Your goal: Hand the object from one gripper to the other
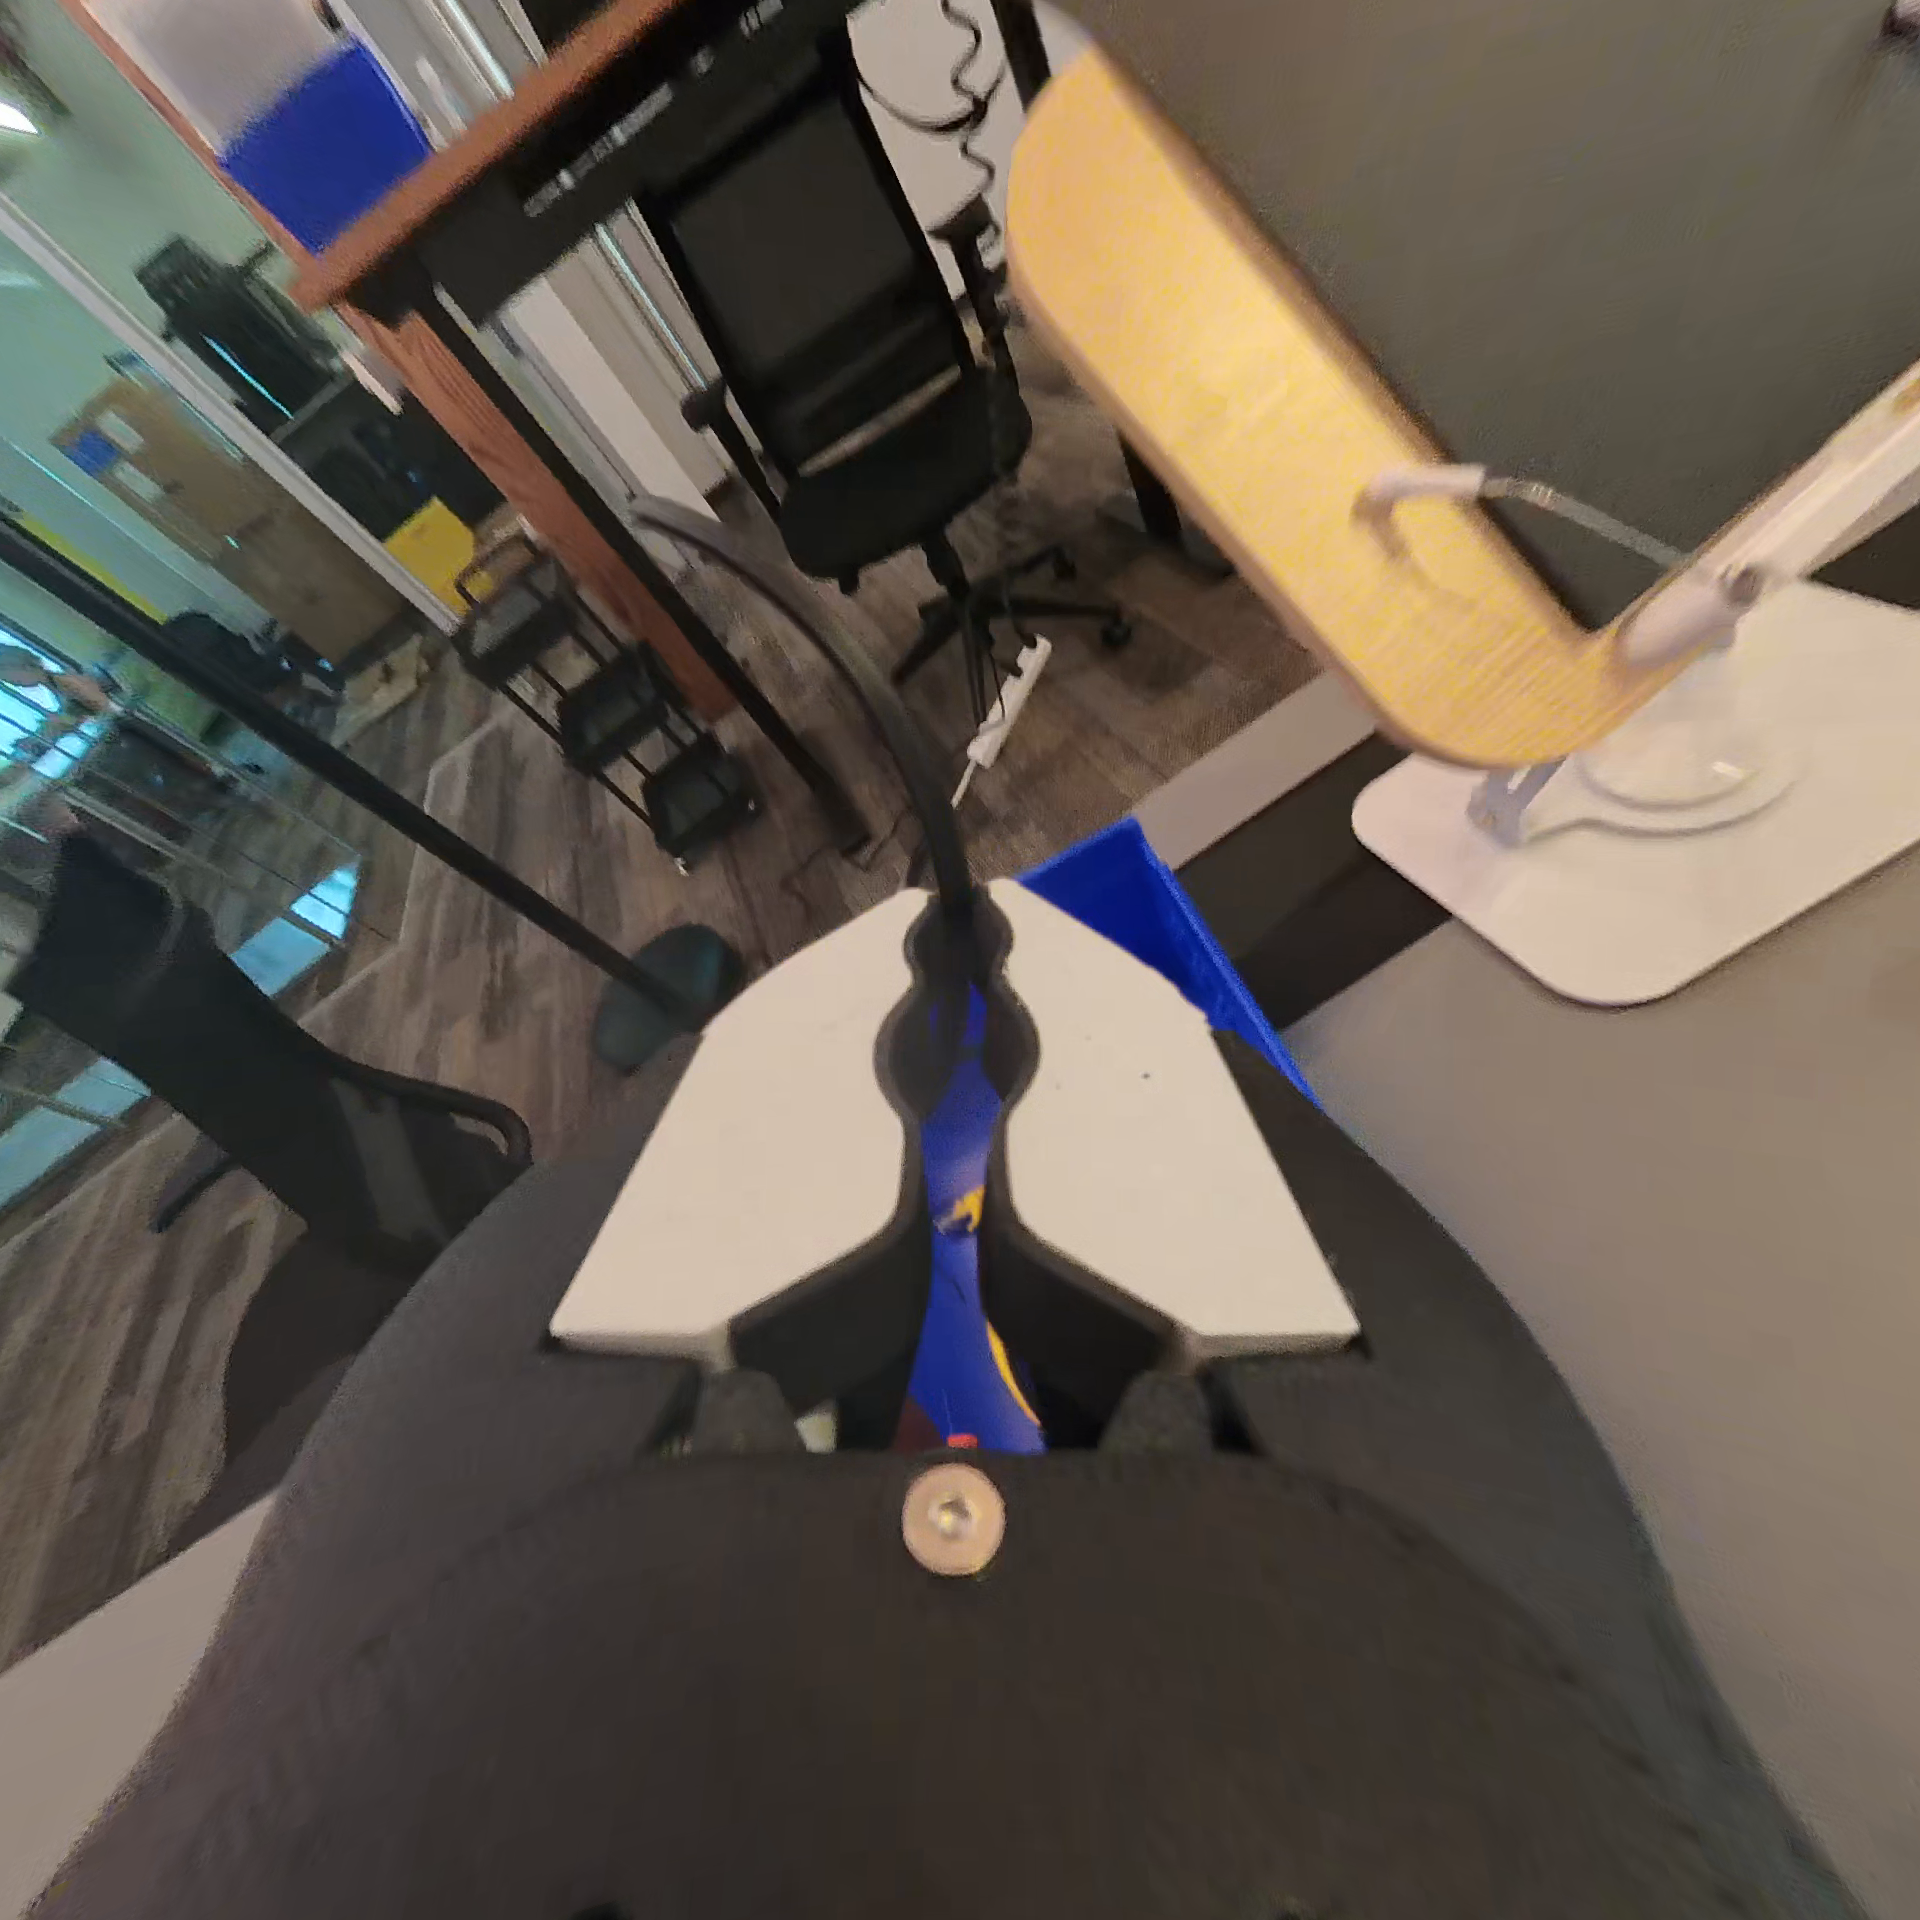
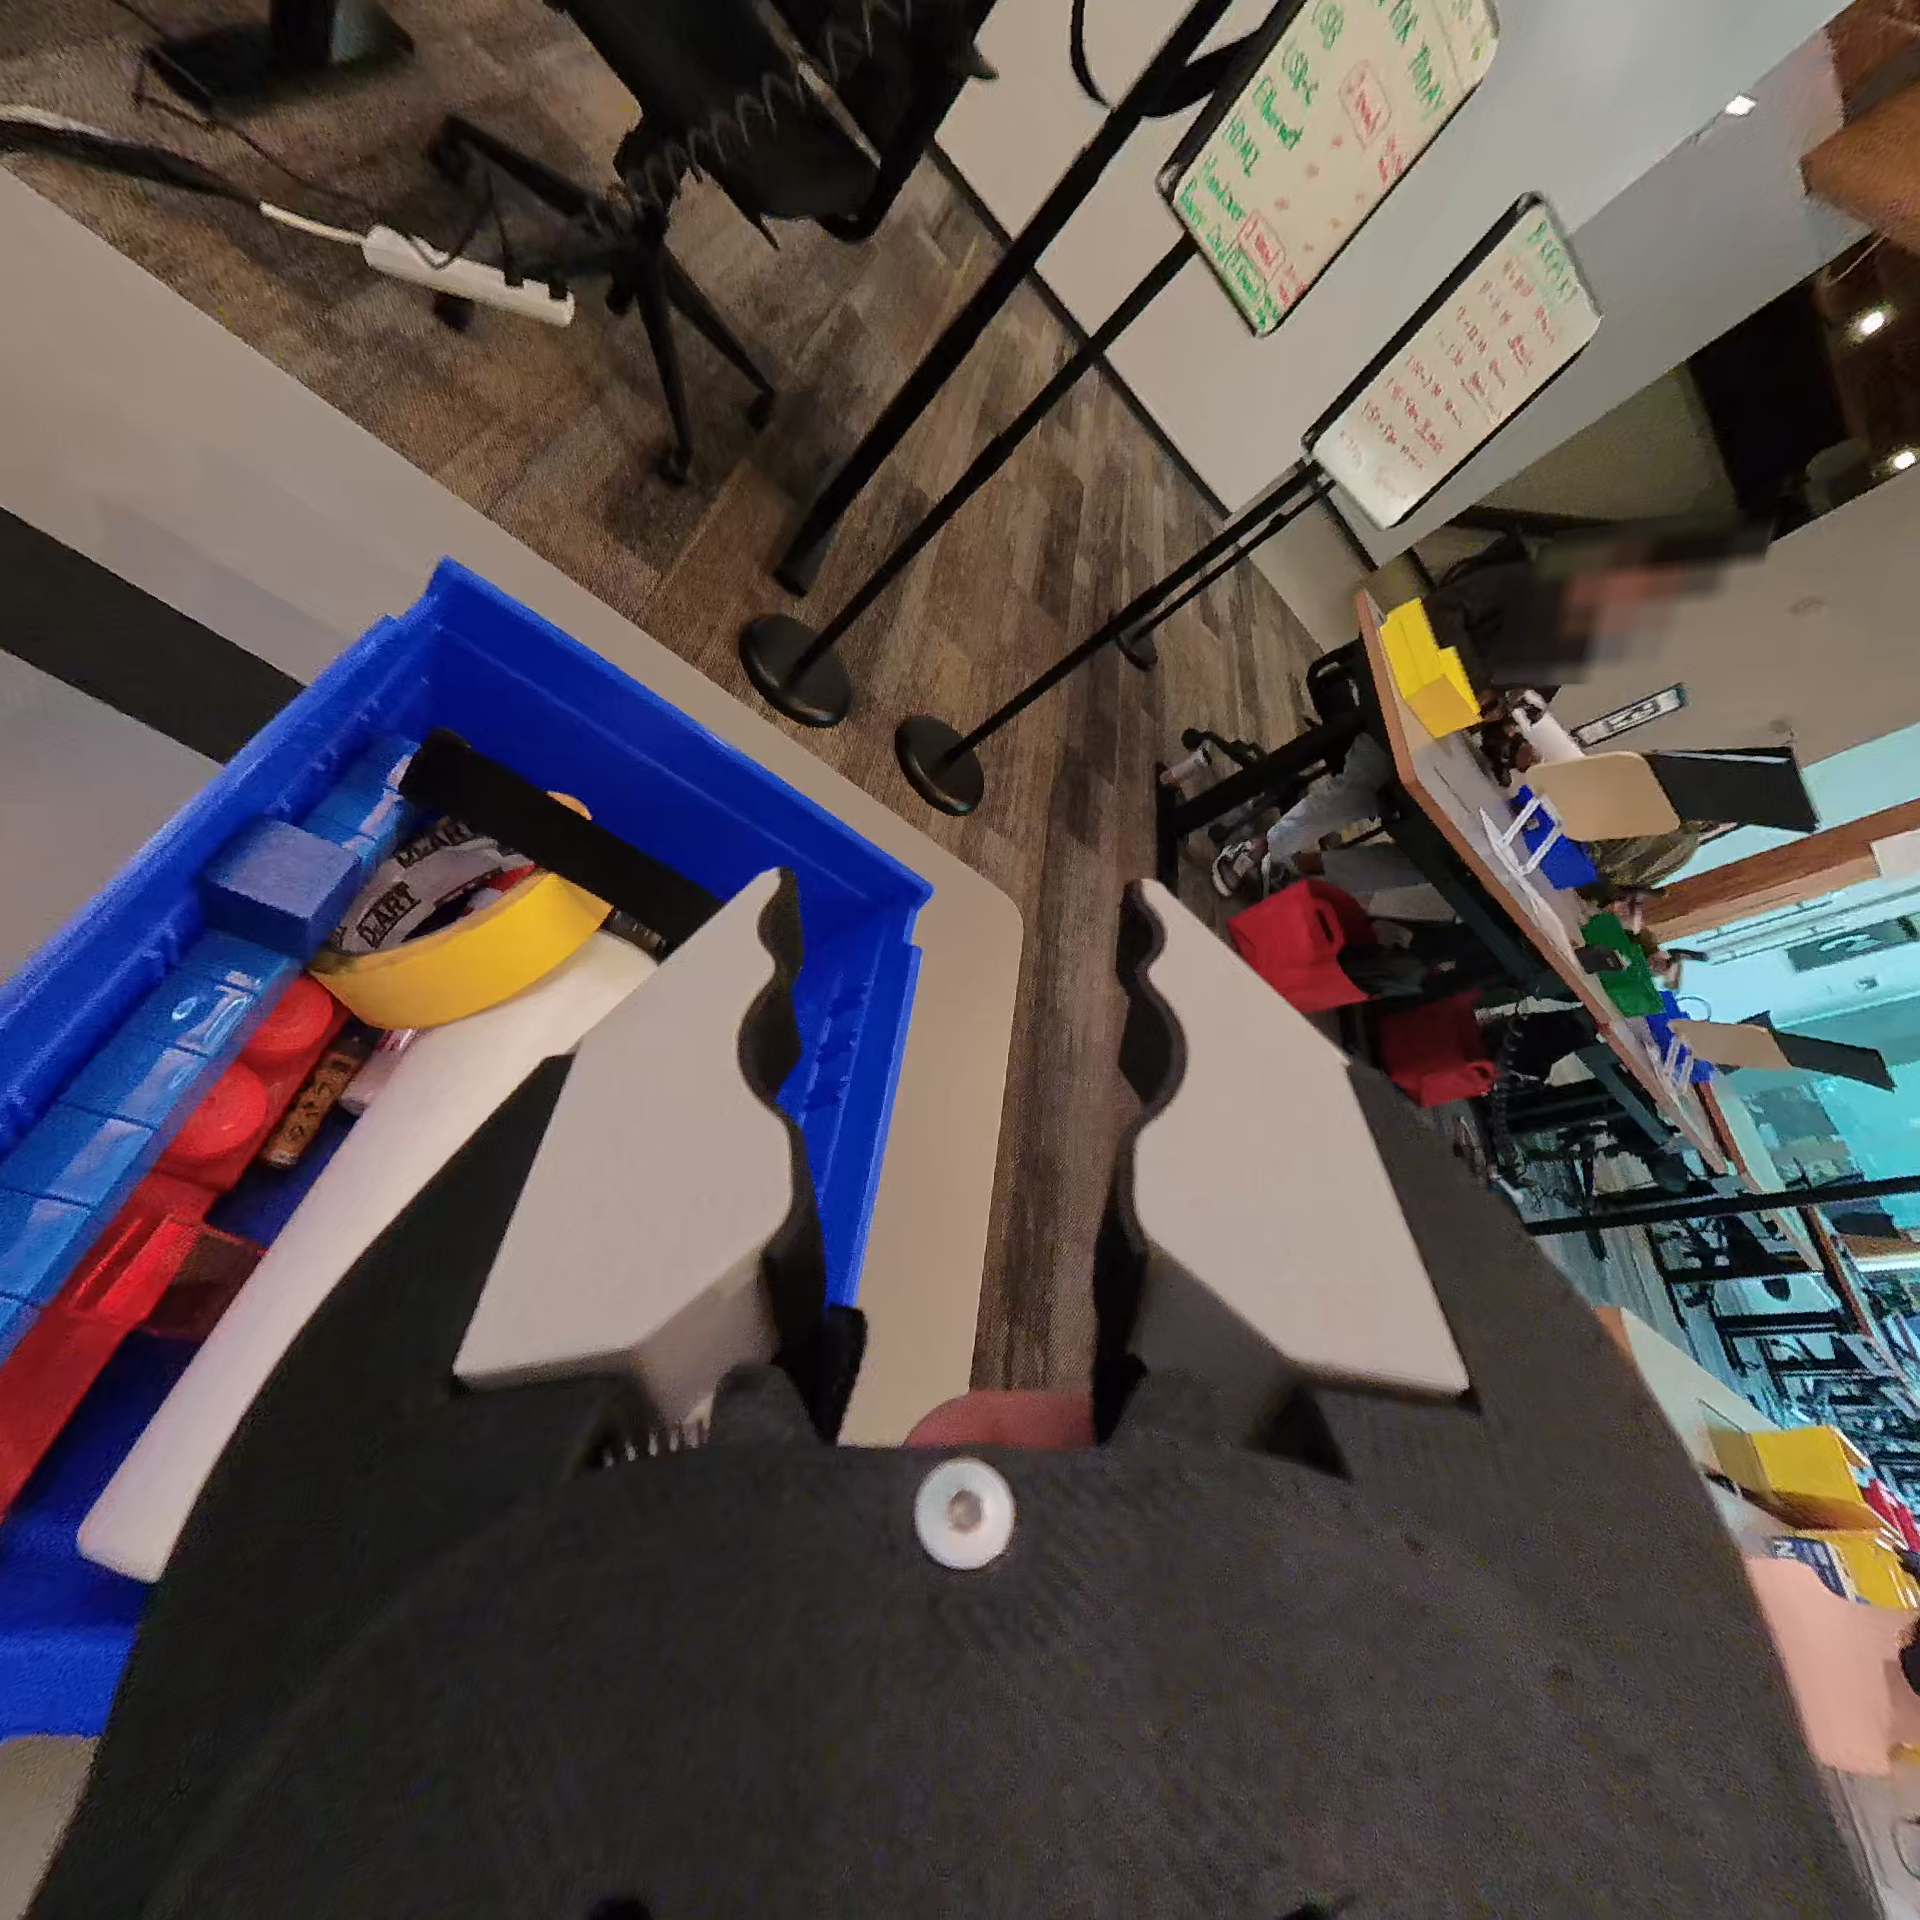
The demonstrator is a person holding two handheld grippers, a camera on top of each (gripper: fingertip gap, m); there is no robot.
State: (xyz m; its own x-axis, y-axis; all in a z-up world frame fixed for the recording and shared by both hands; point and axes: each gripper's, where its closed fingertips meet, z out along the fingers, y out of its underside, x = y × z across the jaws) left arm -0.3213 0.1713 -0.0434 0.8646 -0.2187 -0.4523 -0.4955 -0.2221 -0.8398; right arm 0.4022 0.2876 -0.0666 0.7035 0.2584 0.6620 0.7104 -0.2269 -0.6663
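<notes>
My left gripper [image 1: 956, 902] is shut on a thin black bendy strip [image 1: 831, 665] that sticks out past its fingertips and curves up to the left. A blue thing with yellow marks [image 1: 961, 1195] shows in the gap between the fingers; I cannot tell if it is gripped. My right gripper [image 2: 961, 914] is open and empty, over the table's rounded corner [image 2: 966, 997] just right of a blue bin [image 2: 665, 748]. The bin's corner also shows behind the left fingers [image 1: 1143, 914]. Neither view shows the other gripper.
The bin holds a yellow tape roll [image 2: 468, 956], a black bar [image 2: 561, 842], blue blocks [image 2: 275, 883] and red pieces [image 2: 223, 1117]. A white-based stand [image 1: 1662, 883] with a pale wooden panel [image 1: 1247, 395] stands on the table. Pole stands [image 2: 795, 675], an office chair [image 1: 831, 312] and whiteboards [image 2: 1330, 145] lie beyond. My right fingertips sit around 75 cm from my left ones.
</notes>
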